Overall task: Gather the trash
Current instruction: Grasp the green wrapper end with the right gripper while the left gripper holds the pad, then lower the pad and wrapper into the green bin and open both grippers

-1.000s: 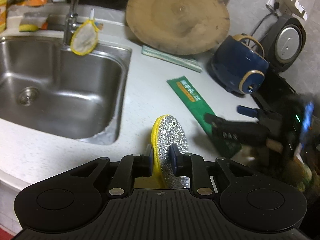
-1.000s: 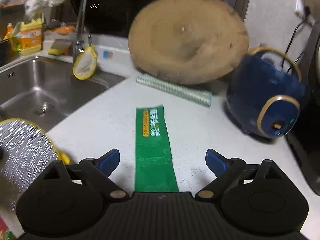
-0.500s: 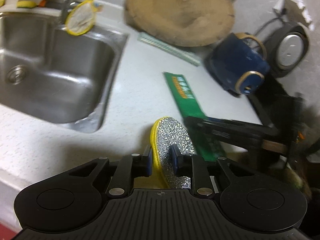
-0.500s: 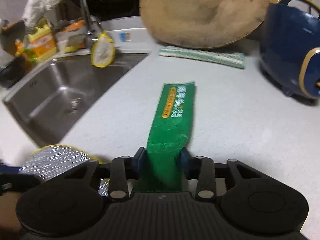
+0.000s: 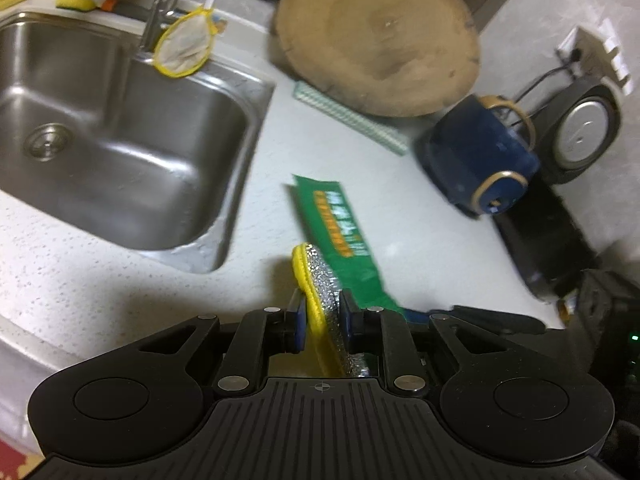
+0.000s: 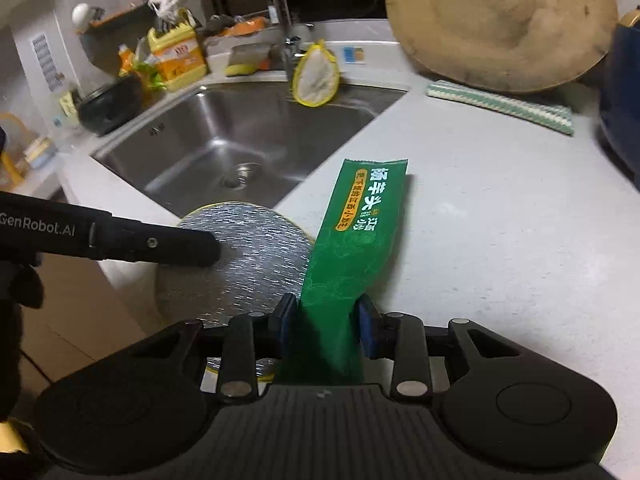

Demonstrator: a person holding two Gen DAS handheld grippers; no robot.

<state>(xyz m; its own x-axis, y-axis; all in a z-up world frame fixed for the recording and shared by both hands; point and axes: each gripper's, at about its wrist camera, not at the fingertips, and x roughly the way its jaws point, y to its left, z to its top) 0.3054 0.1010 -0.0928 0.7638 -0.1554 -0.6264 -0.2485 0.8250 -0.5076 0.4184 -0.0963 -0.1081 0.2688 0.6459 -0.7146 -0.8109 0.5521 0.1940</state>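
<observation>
A long green snack wrapper (image 6: 360, 224) slants up off the white counter, its near end pinched in my right gripper (image 6: 326, 320), which is shut on it. The wrapper (image 5: 336, 224) also shows in the left wrist view, just right of a round scouring pad (image 5: 320, 280), silver with a yellow rim. My left gripper (image 5: 322, 314) holds that pad on edge, its jaws closing further on it. In the right wrist view the pad (image 6: 256, 256) hangs past the counter's front edge, with a left gripper finger (image 6: 160, 242) across it.
A steel sink (image 5: 240, 208) fills the left, with a faucet (image 5: 160, 8) and a hanging yellow-rimmed scrubber (image 5: 184, 46). At the back stand a round wooden board (image 5: 376, 36), a striped cloth (image 5: 352, 118), a blue appliance (image 5: 480, 160) and a black cooker (image 5: 584, 132).
My right gripper went from open around the flat wrapper to shut on it, and the wrapper's near end has come up off the counter. The left gripper kept the pad and rolled slightly.
</observation>
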